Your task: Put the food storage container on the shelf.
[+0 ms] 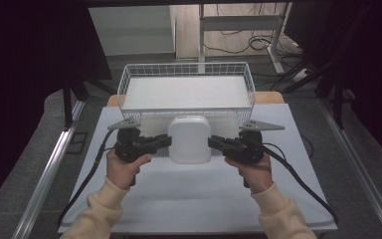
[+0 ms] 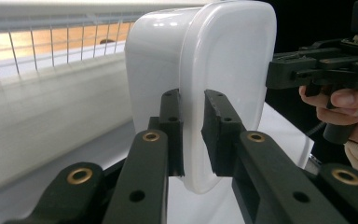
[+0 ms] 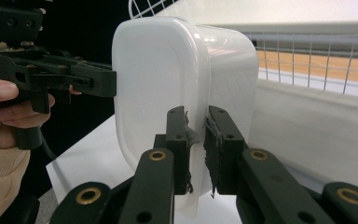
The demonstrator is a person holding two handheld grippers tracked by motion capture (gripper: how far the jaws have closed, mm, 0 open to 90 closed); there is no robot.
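Step in hand, as I read it: two-gripper carry of the white container, likely into the wire basket just beyond both grippers.

Left gripper: jaws narrow, clamped on the container's rim/lid edge. Right gripper: same, pinching the opposite edge. Container sits between the two, each gripper pointing inward at it, and looks lifted or just off the bench; can't confirm the gap.

Next move calls for a matched lift, forward over the near basket wall, both sides level; thin rim grip may slip if one side leads.

Hard to tell: contents, whether the lid is latched. Right pads look frayed.
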